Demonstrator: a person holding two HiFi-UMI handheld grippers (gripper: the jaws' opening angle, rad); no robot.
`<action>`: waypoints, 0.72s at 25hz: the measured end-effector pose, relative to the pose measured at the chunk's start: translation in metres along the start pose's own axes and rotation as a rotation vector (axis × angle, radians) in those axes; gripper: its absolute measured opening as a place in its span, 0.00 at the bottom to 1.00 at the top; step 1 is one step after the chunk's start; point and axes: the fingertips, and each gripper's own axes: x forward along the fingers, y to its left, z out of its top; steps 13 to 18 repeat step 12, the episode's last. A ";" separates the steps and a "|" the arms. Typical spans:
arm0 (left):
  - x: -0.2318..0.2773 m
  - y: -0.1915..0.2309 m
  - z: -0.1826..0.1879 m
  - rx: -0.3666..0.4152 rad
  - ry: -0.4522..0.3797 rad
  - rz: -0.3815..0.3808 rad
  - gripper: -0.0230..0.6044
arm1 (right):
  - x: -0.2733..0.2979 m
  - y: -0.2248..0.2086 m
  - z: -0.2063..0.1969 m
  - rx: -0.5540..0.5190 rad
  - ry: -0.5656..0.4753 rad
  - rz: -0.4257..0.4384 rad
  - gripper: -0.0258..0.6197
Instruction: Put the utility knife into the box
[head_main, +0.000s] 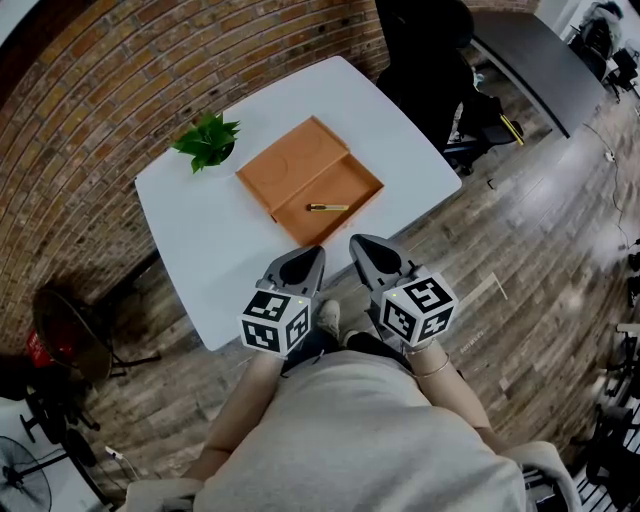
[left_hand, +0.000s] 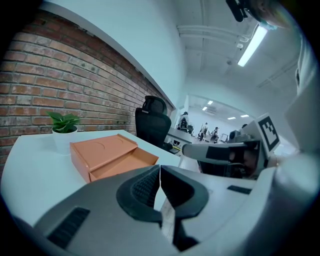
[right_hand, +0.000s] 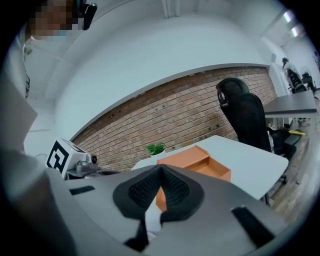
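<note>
While left gripper (head_main: 312, 255) and right gripper (head_main: 362, 247) hover clenched, a green potted plant (head_main: 208, 142) stands by the white tabletop's (head_main: 200, 250) left edge. Slim yellow utility knife (head_main: 328, 208) lies left-right inside the orange box (head_main: 290, 165).

Gold utility knife (head_main: 327, 208) flat in orange box (head_main: 262, 170)

In both gripper views the box (left_hand: 102, 152) hides the knife (head_main: 327, 208) lying inside it (in the head view it is too small to make out its blade). A fan (head_main: 20, 482) is cut off at that view's lower-left corner.
</note>
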 end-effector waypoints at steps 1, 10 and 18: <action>0.000 0.001 0.000 0.002 0.001 0.000 0.05 | 0.001 0.000 0.000 0.008 -0.001 0.005 0.04; 0.008 0.007 -0.005 -0.007 0.026 -0.015 0.05 | 0.011 -0.001 -0.003 0.031 0.020 0.011 0.04; 0.010 0.008 -0.004 -0.008 0.026 -0.018 0.05 | 0.012 -0.002 -0.006 0.031 0.028 0.007 0.04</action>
